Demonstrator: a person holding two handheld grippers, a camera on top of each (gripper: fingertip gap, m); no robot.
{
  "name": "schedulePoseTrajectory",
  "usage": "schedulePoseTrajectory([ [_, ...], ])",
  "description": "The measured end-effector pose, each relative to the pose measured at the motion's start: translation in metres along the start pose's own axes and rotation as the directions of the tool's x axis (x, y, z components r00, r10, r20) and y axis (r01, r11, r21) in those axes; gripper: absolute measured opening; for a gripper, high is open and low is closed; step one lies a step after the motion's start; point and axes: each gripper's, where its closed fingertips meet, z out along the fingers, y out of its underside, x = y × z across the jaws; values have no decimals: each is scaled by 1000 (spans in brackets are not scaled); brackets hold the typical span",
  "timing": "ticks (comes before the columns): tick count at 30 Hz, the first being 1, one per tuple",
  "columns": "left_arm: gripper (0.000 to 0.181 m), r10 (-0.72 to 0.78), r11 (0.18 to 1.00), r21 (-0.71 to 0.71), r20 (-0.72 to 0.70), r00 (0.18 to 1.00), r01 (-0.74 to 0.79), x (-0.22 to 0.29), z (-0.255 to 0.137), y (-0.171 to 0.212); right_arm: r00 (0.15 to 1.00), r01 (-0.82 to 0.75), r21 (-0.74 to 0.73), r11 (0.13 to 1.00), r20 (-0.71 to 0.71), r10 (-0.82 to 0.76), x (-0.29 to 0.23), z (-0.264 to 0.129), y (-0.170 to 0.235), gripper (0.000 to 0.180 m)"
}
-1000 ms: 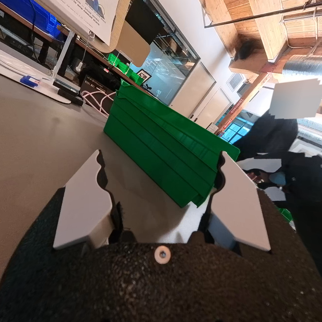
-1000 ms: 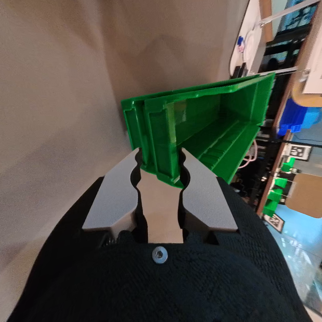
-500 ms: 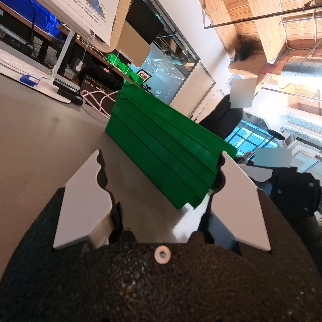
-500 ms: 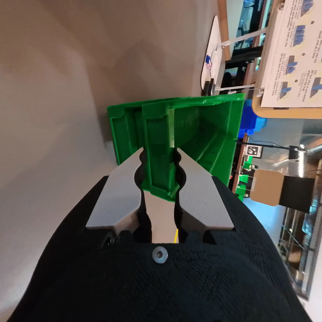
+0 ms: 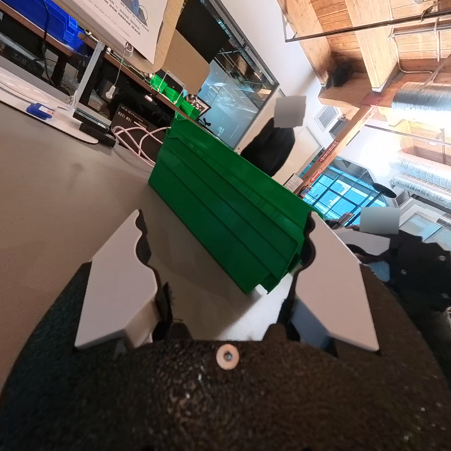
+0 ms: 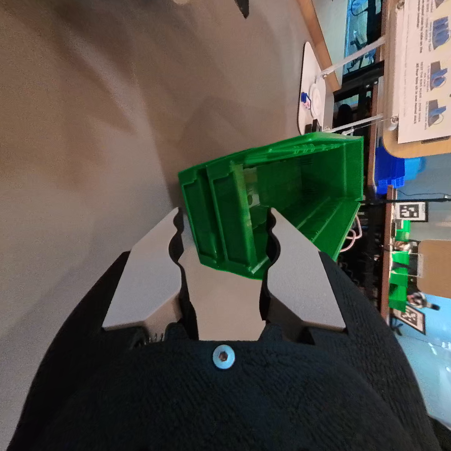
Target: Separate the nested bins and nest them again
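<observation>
A stack of nested green bins lies on the grey table. In the left wrist view it reaches in between my fingers, close to the right finger. My left gripper is wide open and holds nothing. In the right wrist view the bins face me with their open top. Two front walls stand one behind the other. My right gripper is open. Its right finger is inside the inner bin and its left finger is outside the front walls, with a gap beside it.
A white pad with a small blue object lies at the table's back edge, next to a sign on a stand and pale cables. Blue bins and more green bins sit on benches behind. A person stands beyond the table.
My right gripper has opened: its jaws were shut on the bins' front wall and now stand apart around it. The bins have turned slightly. The left gripper has hardly moved.
</observation>
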Motion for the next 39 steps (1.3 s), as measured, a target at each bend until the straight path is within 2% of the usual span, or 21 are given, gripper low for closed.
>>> schedulePoseTrajectory([
  [5, 125, 5, 1000, -1, 2, 1000, -5, 0, 0, 0, 997, 55, -38, 998, 57, -53, -21, 9, 8, 64],
  [9, 125, 4, 1000, 1, 1, 1000, -4, 0, 0, 0, 997, 64, -55, 996, 37, -62, -22, 12, 11, 66],
  [12, 125, -2, 1000, 5, -2, 1000, 2, 0, -1, 0, 1000, 3, -13, 1000, -13, -3, -13, -4, 6, 67],
  [15, 125, -9, 1000, 14, -6, 1000, 9, 0, -2, -2, 988, -66, -6, 998, -139, 65, 3, -40, 19, 68],
  [18, 125, -15, 1000, 19, -7, 1000, 15, 0, -2, -3, 946, -194, -39, 980, -271, 176, 14, -86, 60, 73],
  [21, 125, -12, 1000, 14, -4, 1000, 12, 0, -2, -2, 874, -353, -90, 931, -386, 294, 16, -135, 119, 88],
  [24, 125, -3, 1000, 8, 1, 1000, 3, 0, -1, -1, 848, -434, -230, 871, -431, 308, -1, -180, 178, 91],
  [26, 125, 0, 1000, 4, 5, 1000, 0, 0, 0, 0, 873, -442, -361, 821, -385, 301, -21, -200, 212, 82],
  [29, 123, 3, 1000, -7, 0, 1000, -3, 1, 0, 2, 912, -407, -635, 657, -244, 330, -59, -220, 267, 77],
  [30, 123, 2, 1000, -8, 0, 1000, -2, 1, 0, 2, 920, -378, -674, 635, -194, 342, -68, -221, 277, 76],
  [33, 122, 3, 1000, -4, 2, 1000, -3, 1, 0, 1, 938, -291, -700, 652, -73, 340, -81, -211, 290, 64],
  [36, 122, 4, 1000, -2, 4, 1000, -4, 0, 0, 1, 958, -208, -738, 643, -19, 288, -82, -206, 303, 53],
  [39, 122, 4, 1000, -1, 4, 1000, -4, 0, 0, 1, 958, -181, -749, 638, 12, 285, -86, -195, 310, 53],
])
